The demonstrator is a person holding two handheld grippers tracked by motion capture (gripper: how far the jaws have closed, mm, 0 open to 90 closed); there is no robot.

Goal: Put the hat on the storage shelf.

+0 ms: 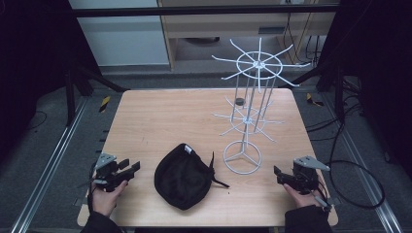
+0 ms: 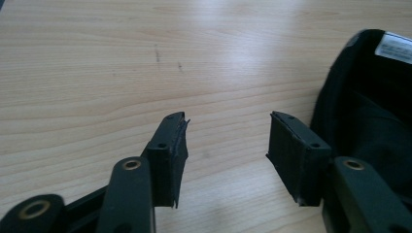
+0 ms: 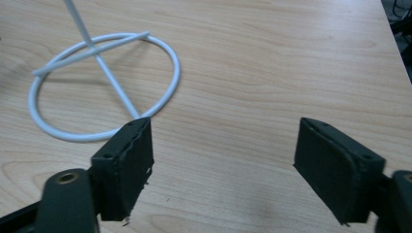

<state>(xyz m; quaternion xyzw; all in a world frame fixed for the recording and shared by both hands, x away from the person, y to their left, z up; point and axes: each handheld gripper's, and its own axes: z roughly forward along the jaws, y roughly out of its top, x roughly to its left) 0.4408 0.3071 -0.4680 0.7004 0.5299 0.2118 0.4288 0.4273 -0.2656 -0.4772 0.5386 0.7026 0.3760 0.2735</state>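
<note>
Both tongs (image 1: 130,167) (image 1: 278,173) open — black pouch (image 1: 182,175), white wire rack (image 1: 248,116) between them

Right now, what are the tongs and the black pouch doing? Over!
Left tongs open, empty. Right tongs open, empty. Black pouch flat on table, untouched. White wire rack beside it.

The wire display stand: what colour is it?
White; the wire display stand shows best in the high view.

Matt black cloth bag (image 1: 182,175), white wire rack (image 1: 249,104), smooth wood table (image 1: 160,116)
</note>
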